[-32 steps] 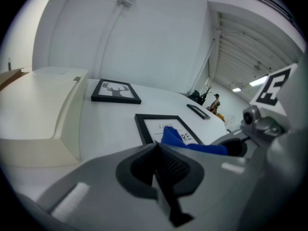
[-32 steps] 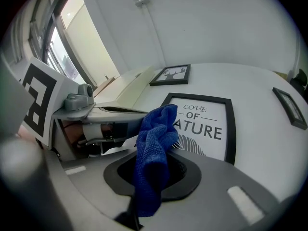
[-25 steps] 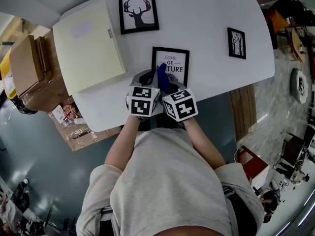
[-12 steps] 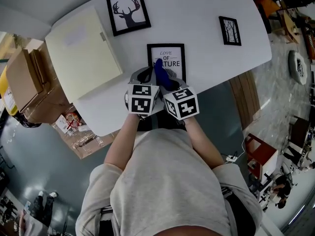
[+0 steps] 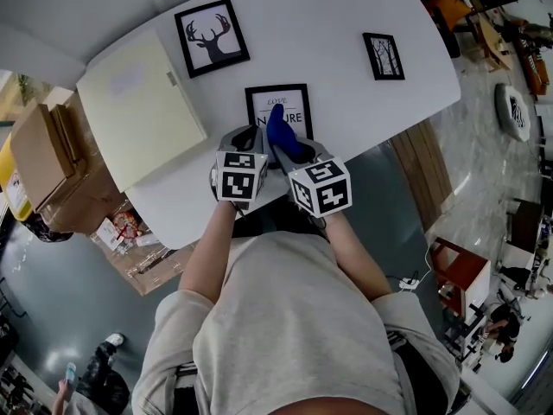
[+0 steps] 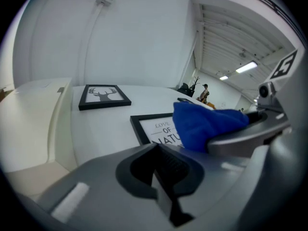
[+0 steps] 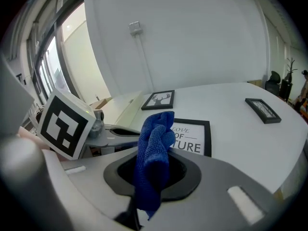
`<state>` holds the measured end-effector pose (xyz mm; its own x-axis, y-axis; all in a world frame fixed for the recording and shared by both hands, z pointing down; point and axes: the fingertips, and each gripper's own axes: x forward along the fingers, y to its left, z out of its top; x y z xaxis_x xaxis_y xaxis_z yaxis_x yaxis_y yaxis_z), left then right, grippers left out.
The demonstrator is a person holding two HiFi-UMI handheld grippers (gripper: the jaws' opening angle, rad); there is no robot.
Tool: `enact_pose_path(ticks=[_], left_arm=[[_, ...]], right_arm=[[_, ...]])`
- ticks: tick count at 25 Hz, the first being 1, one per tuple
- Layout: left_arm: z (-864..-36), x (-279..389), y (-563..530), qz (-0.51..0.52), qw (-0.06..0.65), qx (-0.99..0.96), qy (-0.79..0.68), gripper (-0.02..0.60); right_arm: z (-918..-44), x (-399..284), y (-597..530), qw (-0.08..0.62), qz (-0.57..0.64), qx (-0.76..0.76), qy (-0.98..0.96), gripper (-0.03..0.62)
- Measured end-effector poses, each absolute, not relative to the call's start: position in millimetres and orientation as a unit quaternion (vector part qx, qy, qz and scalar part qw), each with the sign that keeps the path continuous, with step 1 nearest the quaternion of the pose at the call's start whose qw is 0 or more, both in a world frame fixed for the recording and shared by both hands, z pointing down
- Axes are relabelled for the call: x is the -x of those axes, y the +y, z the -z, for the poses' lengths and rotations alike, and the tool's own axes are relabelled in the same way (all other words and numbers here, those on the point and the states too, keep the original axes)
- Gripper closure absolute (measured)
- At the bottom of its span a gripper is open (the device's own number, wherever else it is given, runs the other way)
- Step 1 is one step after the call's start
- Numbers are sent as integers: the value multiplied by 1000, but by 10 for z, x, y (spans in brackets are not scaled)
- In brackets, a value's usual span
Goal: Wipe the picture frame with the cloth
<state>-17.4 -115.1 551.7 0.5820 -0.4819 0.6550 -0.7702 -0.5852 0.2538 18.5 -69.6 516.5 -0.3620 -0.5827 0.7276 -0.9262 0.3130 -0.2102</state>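
Note:
The black picture frame (image 5: 278, 104) with the print "LOVE OF NATURE" lies flat on the white table (image 5: 346, 15), just ahead of both grippers. My right gripper (image 5: 289, 150) is shut on a blue cloth (image 5: 281, 130), which stands bunched above the jaws and overlaps the frame's lower left part. In the right gripper view the cloth (image 7: 154, 148) rises from the shut right gripper (image 7: 144, 191) in front of the frame (image 7: 195, 136). My left gripper (image 5: 249, 137) is beside it on the left, shut and empty (image 6: 161, 177). From there the cloth (image 6: 204, 126) shows over the frame (image 6: 154, 128).
A deer picture (image 5: 212, 37) lies at the back left and a small tree picture (image 5: 383, 56) at the back right. A large cream flat box (image 5: 138, 106) covers the table's left side. Cardboard boxes (image 5: 52, 145) stand on the floor left of the table.
Both grippers have edged a little forward together. The cloth's tip now reaches further up the frame's print than a second ago.

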Motion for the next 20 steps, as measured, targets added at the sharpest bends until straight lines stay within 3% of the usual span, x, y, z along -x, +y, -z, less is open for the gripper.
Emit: enact_pose_path(ticks=[20], left_arm=[[-4237, -56, -1004, -172, 198, -876, -404, 580]], right_arm=[[-4053, -633, -723, 173, -234, -489, -822, 523]])
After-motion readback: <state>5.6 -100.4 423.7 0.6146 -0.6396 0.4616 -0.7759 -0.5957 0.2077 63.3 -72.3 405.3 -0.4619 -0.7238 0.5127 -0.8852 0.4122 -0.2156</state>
